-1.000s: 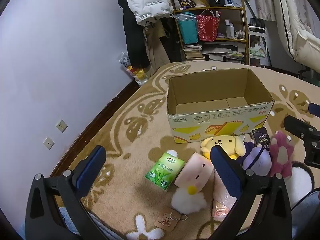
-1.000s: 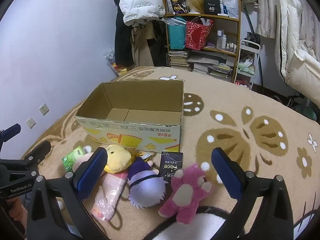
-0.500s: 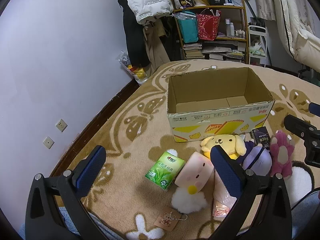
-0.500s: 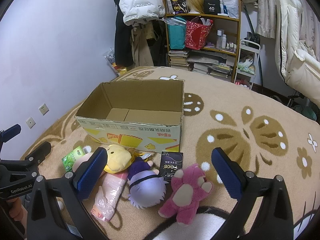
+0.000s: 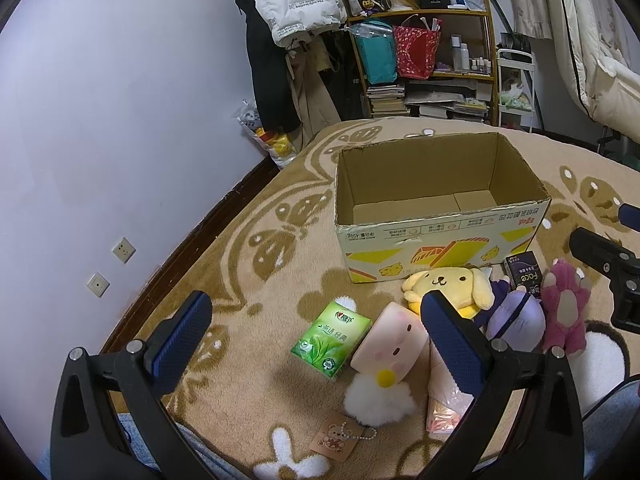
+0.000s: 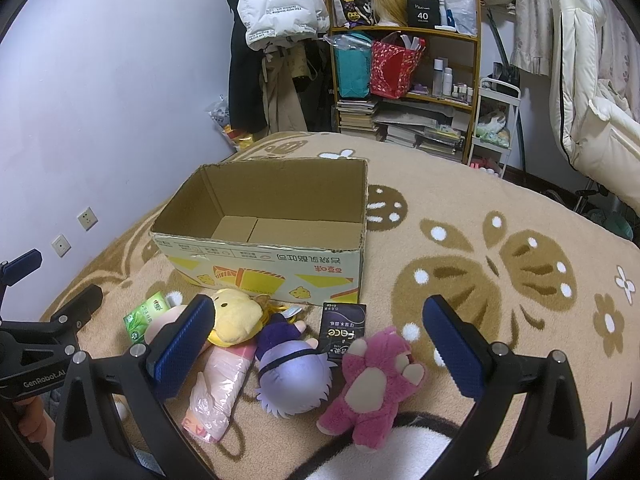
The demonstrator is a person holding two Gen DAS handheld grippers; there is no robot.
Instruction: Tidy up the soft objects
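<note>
From my left wrist camera, the left gripper [image 5: 310, 330] hangs with its fingers spread wide and nothing between them, above the green tissue pack [image 5: 331, 338] and the pink block-shaped plush [image 5: 390, 346] on the patterned rug [image 5: 240, 264]. The cardboard box [image 5: 436, 224] stands just beyond the pile, open at the top, and the part of its floor I can see is bare. The yellow dog plush [image 5: 448, 286] lies close against the box's front wall. From my right wrist camera, the right gripper [image 6: 316, 346] is likewise open and holding nothing, poised over the purple-haired doll [image 6: 294, 372] and the pink bear [image 6: 376, 384]; a dark small carton [image 6: 343, 330] lies between them and the box, and a pink bagged item [image 6: 220, 384] sits to the left. As I judge it, sorting has not begun: every soft thing is on the rug, none in the box, so all the picks and drops remain.
</note>
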